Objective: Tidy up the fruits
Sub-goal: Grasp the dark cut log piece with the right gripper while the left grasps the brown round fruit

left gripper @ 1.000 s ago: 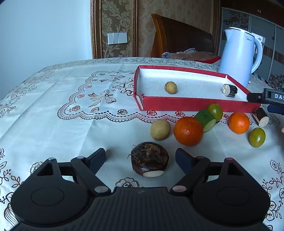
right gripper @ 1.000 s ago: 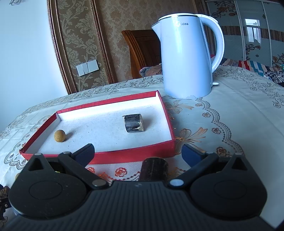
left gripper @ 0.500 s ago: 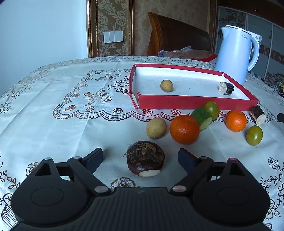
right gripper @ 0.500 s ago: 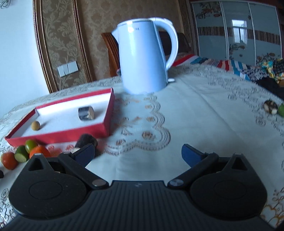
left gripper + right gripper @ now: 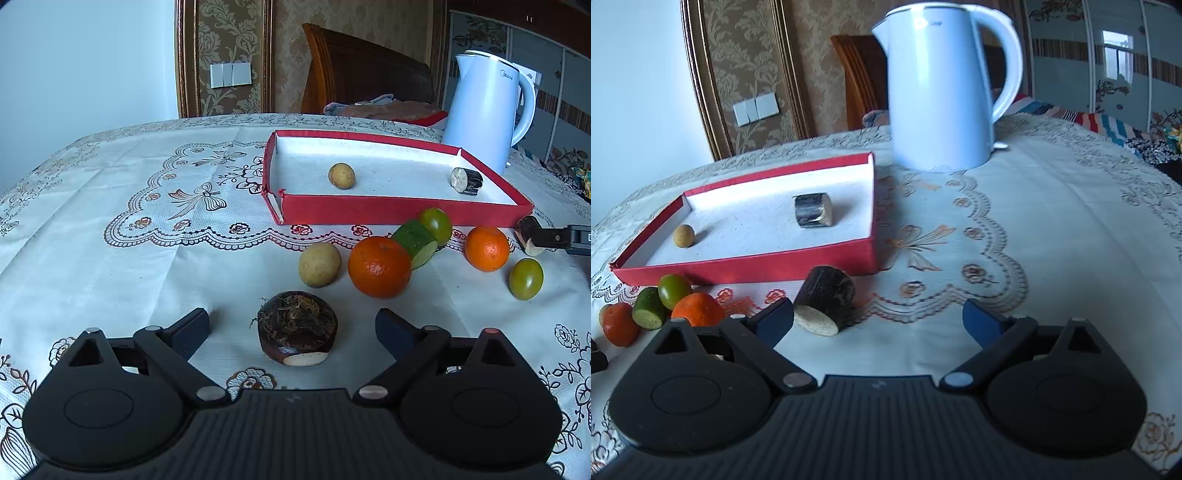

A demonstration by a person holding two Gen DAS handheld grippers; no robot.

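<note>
Left wrist view: the left gripper [image 5: 291, 328] has its jaws spread wide, just opening further, and a dark water chestnut [image 5: 297, 328] lies between them, untouched. At 1 o'clock sit a potato [image 5: 320, 264], a big orange [image 5: 379, 266] and the red tray [image 5: 399, 210]. Right wrist view: the right gripper [image 5: 878, 317] is released, jaws just narrowing slightly; a dark cane piece [image 5: 825, 301] lies just beside its left finger [image 5: 774, 320], at 11 o'clock.
</note>
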